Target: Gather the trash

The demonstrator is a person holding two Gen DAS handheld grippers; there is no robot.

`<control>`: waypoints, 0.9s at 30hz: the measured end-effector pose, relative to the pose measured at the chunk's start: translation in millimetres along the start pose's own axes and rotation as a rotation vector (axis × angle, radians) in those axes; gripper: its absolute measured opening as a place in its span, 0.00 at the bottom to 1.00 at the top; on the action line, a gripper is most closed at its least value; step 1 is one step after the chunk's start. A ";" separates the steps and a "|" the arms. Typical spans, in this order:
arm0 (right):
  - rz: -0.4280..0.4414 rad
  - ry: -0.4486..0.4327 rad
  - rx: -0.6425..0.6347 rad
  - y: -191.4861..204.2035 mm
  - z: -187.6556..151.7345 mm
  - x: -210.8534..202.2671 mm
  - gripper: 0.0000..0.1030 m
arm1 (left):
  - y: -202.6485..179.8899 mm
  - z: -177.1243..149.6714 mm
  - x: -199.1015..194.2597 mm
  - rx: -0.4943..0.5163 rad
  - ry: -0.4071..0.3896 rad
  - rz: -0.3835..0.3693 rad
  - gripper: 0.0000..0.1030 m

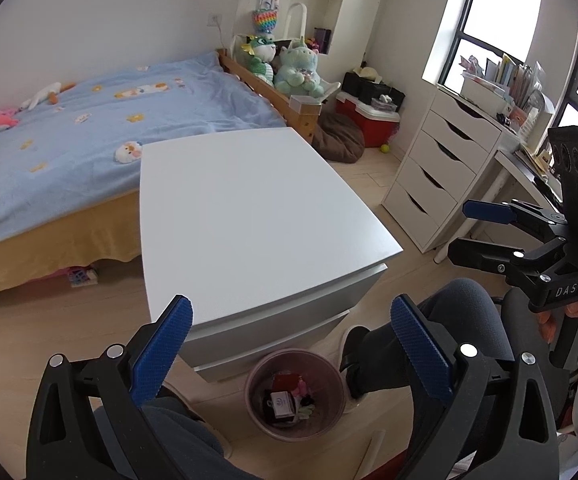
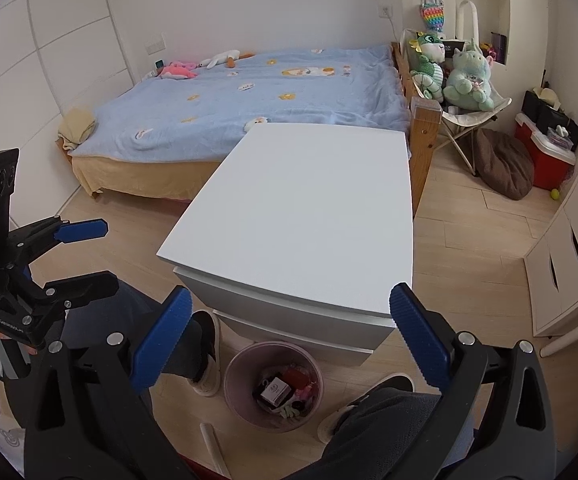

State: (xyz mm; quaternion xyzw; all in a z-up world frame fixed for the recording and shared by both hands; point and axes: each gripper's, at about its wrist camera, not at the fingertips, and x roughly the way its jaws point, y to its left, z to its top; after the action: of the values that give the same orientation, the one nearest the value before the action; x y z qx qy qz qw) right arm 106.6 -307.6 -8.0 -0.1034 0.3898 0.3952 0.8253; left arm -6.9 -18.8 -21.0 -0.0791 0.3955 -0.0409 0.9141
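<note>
A pink waste bin (image 1: 295, 394) stands on the floor in front of a white drawer cabinet (image 1: 249, 216) and holds several bits of trash, among them a small white and black box (image 1: 283, 404). It also shows in the right wrist view (image 2: 275, 390). My left gripper (image 1: 291, 350) is open and empty above the bin. My right gripper (image 2: 289, 334) is open and empty too. Each gripper shows in the other's view, the right one (image 1: 465, 232) at the right and the left one (image 2: 97, 254) at the left, both held above the floor.
The cabinet's white top (image 2: 309, 208) bears nothing. The person's legs and shoes (image 2: 205, 352) flank the bin. A bed with a blue cover (image 1: 89, 128) stands behind, a white chest of drawers (image 1: 437, 176) at the right, a brown cushion (image 2: 503, 164) and red box (image 2: 545, 156) beyond.
</note>
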 end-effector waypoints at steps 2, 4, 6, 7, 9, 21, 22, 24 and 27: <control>0.001 -0.010 -0.010 1.0 6.1 -1.1 0.95 | 1.8 4.5 -2.4 0.002 -0.017 0.015 0.93; 0.000 -0.024 -0.017 1.3 12.7 -2.2 0.95 | 4.1 10.0 -4.7 0.003 -0.033 0.033 0.93; 0.000 -0.040 -0.016 0.4 19.9 -3.7 0.95 | 7.5 16.2 -7.0 -0.003 -0.048 0.033 0.93; -0.001 -0.048 -0.014 0.0 24.0 -4.1 0.95 | 8.3 18.9 -8.1 -0.004 -0.055 0.030 0.93; 0.002 -0.063 -0.012 -0.7 31.0 -5.5 0.95 | 9.0 24.1 -9.0 0.004 -0.064 0.030 0.93; 0.005 -0.092 -0.027 0.6 48.6 -7.9 0.95 | 14.5 39.5 -5.5 -0.013 -0.071 -0.031 0.94; 0.006 -0.091 -0.026 1.1 48.7 -7.8 0.95 | 14.2 40.0 -5.5 -0.009 -0.073 -0.017 0.94; 0.005 -0.091 -0.026 1.0 49.5 -7.4 0.95 | 13.6 41.2 -4.8 -0.002 -0.075 -0.003 0.94; 0.004 -0.091 -0.026 0.8 50.2 -7.0 0.95 | 15.5 42.5 -4.2 -0.010 -0.071 0.002 0.94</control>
State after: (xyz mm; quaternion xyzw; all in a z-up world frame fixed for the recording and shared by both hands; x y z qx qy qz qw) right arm 131.5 -287.0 31.0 -0.0954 0.3467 0.4061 0.8401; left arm 21.4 1.7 7.9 -0.0848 0.3631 -0.0350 0.9272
